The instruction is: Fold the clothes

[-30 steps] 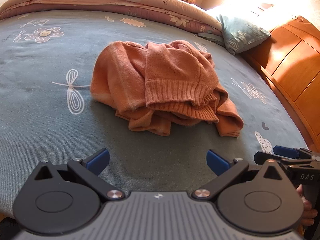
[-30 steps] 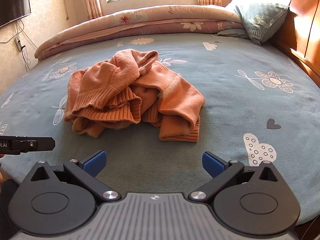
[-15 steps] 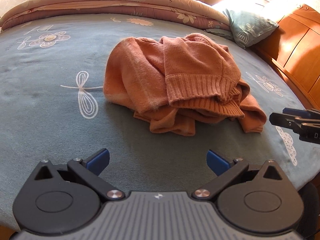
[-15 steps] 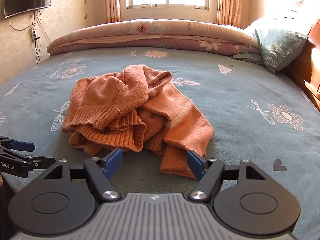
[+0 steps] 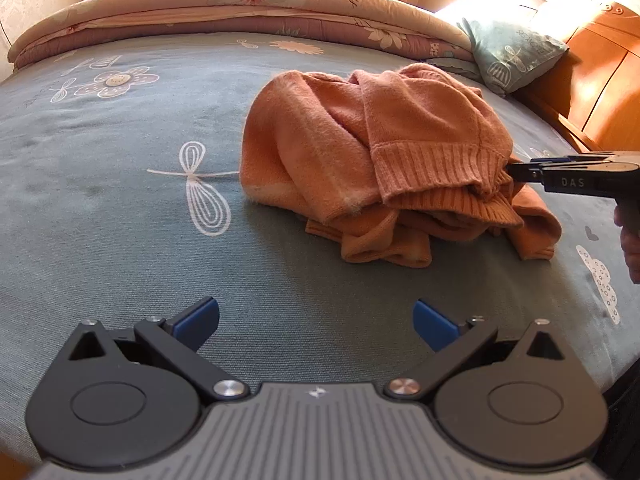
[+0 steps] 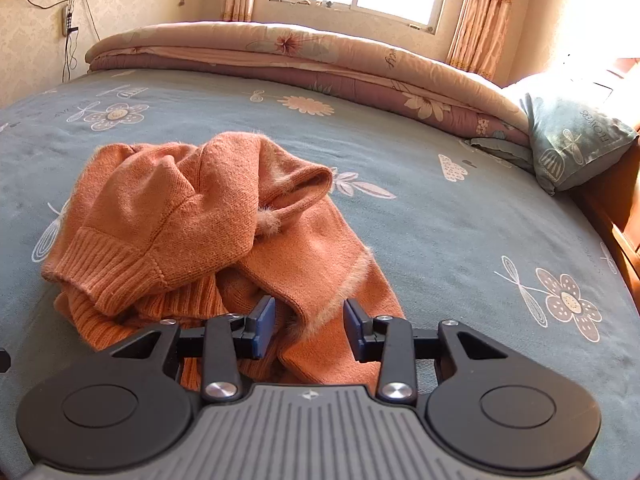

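Right gripper (image 6: 309, 326) is at the near right edge of the crumpled orange knit sweater (image 6: 208, 240), jaws just been closing, a fuzzy-edged fold between the blue pads but not yet pinched. Left gripper (image 5: 316, 320) hangs wide apart and empty, well short of the heap. Sweater lies mid-bed on the grey-blue flowered bedspread (image 5: 100, 200), ahead of both; right hand is nearer.

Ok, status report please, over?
Left gripper open, empty. Right gripper jaws just closing around orange sweater fold, not yet pinched. Sweater crumpled on bed. Nothing blocking.

Fuzzy ribbed-knit sweater (image 5: 372, 160) on matt woven bedsheet (image 5: 120, 208); glossy wooden headboard (image 5: 600, 80).
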`<control>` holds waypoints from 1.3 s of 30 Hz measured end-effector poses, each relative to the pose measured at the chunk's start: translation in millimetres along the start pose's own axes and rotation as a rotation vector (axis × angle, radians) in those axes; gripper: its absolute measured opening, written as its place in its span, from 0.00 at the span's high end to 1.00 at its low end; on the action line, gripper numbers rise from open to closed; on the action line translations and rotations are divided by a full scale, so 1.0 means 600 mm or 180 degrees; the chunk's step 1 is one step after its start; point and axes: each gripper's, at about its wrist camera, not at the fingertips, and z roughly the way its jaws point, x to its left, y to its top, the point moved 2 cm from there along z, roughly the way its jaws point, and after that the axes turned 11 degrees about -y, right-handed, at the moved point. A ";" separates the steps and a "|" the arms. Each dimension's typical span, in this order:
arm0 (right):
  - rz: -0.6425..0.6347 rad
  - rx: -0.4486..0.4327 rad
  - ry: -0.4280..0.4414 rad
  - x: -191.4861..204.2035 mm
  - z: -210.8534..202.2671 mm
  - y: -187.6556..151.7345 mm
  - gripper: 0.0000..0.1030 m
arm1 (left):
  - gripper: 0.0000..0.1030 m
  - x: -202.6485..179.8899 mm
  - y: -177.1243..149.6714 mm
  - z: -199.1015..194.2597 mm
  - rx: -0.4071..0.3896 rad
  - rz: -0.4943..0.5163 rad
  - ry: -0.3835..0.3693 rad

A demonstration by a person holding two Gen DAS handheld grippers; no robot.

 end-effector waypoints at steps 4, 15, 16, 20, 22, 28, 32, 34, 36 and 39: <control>-0.0016 -0.0041 -0.0093 0.011 0.012 0.005 0.83 | 0.00 0.004 0.002 0.000 -0.0023 0.0024 0.0060; 0.0008 -0.0187 -0.0846 -0.048 -0.025 0.001 0.95 | 0.00 -0.015 0.000 -0.012 -0.0036 0.0134 0.0046; 0.0047 -0.0174 -0.0877 -0.062 -0.031 -0.002 0.95 | 0.00 -0.018 0.000 -0.014 -0.0040 0.0147 0.0049; 0.0150 -0.0122 -0.1045 -0.111 -0.052 -0.020 0.95 | 0.00 -0.027 0.001 -0.019 -0.0049 0.0174 0.0044; 0.0184 -0.0063 -0.1122 -0.133 -0.061 -0.034 0.95 | 0.00 -0.032 0.001 -0.021 -0.0054 0.0187 0.0036; 0.0462 0.0267 -0.1332 -0.199 -0.068 -0.081 0.94 | 0.00 -0.044 0.000 -0.029 -0.0052 0.0256 0.0043; 0.0469 0.0400 -0.1269 -0.195 -0.074 -0.106 0.85 | 0.00 -0.046 -0.002 -0.034 -0.0072 0.0259 0.0040; 0.0346 0.0370 -0.1233 -0.177 -0.087 -0.112 0.76 | 0.00 -0.046 -0.003 -0.034 -0.0064 0.0254 0.0046; 0.0239 0.0307 -0.1185 -0.154 -0.102 -0.113 0.71 | 0.00 -0.046 -0.005 -0.034 -0.0061 0.0256 0.0050; 0.0136 0.0188 -0.0985 -0.122 -0.127 -0.107 0.65 | 0.00 -0.048 -0.007 -0.037 -0.0063 0.0268 0.0026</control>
